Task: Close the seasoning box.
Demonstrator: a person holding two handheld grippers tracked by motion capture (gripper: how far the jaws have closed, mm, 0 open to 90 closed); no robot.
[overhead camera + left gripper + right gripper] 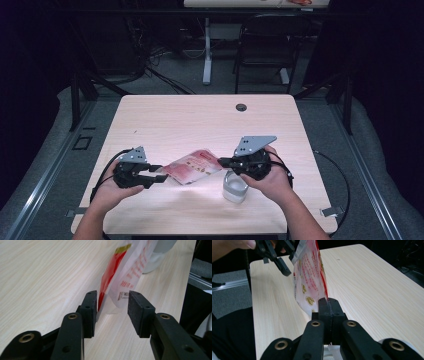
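Note:
A red-and-white printed plastic pouch (192, 167) hangs stretched between my two grippers just above the wooden table (200, 120). My right gripper (221, 162) is shut on the pouch's right edge; in the right gripper view its jaws (328, 301) pinch the film of the pouch (308, 277). My left gripper (161, 173) stands open at the pouch's left end. In the left gripper view the pouch corner (117, 290) sits between the jaws of that gripper (112, 302), resting against the left pad (92, 305) and clear of the right one.
A clear plastic container (234, 187) stands on the table under my right hand, seen behind the pouch as the container (160, 255). A cable hole (241, 107) lies near the far edge. A black chair (265, 45) and a desk leg (207, 50) stand beyond the table.

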